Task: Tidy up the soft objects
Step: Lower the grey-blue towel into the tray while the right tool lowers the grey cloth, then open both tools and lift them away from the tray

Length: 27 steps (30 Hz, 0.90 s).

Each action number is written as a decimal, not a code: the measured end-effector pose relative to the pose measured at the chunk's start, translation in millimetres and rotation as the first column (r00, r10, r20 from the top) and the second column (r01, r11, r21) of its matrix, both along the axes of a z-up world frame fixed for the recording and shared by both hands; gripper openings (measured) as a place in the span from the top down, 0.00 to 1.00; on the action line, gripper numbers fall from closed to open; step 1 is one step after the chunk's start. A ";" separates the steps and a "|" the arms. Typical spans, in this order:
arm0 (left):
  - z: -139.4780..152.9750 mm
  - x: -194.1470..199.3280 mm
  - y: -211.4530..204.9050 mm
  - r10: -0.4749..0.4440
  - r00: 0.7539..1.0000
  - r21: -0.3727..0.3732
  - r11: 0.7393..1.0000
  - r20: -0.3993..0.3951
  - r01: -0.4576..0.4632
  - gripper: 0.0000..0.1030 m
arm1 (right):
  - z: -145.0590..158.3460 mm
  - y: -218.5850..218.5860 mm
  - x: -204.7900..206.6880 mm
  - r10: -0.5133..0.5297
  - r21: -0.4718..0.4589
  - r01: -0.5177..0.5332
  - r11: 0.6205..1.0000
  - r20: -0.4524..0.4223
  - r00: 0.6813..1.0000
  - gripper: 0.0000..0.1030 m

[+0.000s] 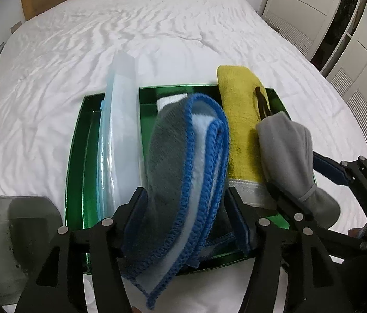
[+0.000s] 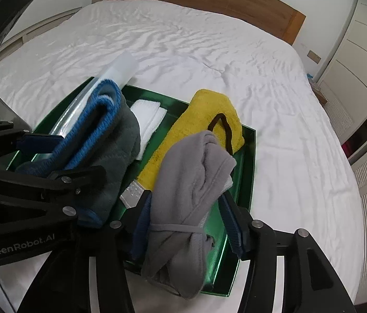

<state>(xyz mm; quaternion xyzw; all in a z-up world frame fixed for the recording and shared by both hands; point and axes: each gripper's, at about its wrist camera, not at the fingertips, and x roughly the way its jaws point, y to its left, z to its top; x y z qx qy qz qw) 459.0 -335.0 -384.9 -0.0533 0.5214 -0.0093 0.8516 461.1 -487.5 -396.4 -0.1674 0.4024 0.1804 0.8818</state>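
Here's the green tray (image 1: 79,140) sitting on the white bed (image 1: 157,26), and it's crowded. Left claw (image 1: 186,208) first: the folded grey cloth with blue edging (image 1: 183,161) stands between its fingers, long axis running straight away from the camera toward the headboard (image 1: 31,2), the folded end pointing that way and the loose corner hanging down near the lens. The jaws stand about half apart; the near-side pad (image 2: 42,140) looks to lie against the cloth, but whether they press on it, I can't say.

Over to the right claw (image 2: 188,221): a grey fleece bundle (image 2: 191,182), tied round with a thin band, stands between its blue pads, its length running up and away, leaning over the yellow towel (image 2: 204,120). Again jaws part-way apart, and a real squeeze I cannot confirm.

The yellow towel lies lengthwise in the tray's right side, far end over the rim, a dark loop (image 2: 222,130) on top. A clear plastic pouch (image 1: 121,120) lies along the left side, parallel, poking past the far rim. A white cloth (image 2: 149,120) lies between them.
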 end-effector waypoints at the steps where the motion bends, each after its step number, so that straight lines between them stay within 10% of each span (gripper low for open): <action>1: 1.3 0.0 0.1 -0.001 1.000 0.000 1.000 0.000 0.001 0.46 | 0.7 -1.1 -0.6 -0.001 0.007 0.001 1.000 -0.001 1.000 0.50; 27: 63.5 -15.7 19.4 0.036 0.994 -0.027 0.999 0.102 -0.033 0.46 | 43.8 -16.1 -20.1 -0.059 0.143 0.060 0.988 -0.012 0.998 0.50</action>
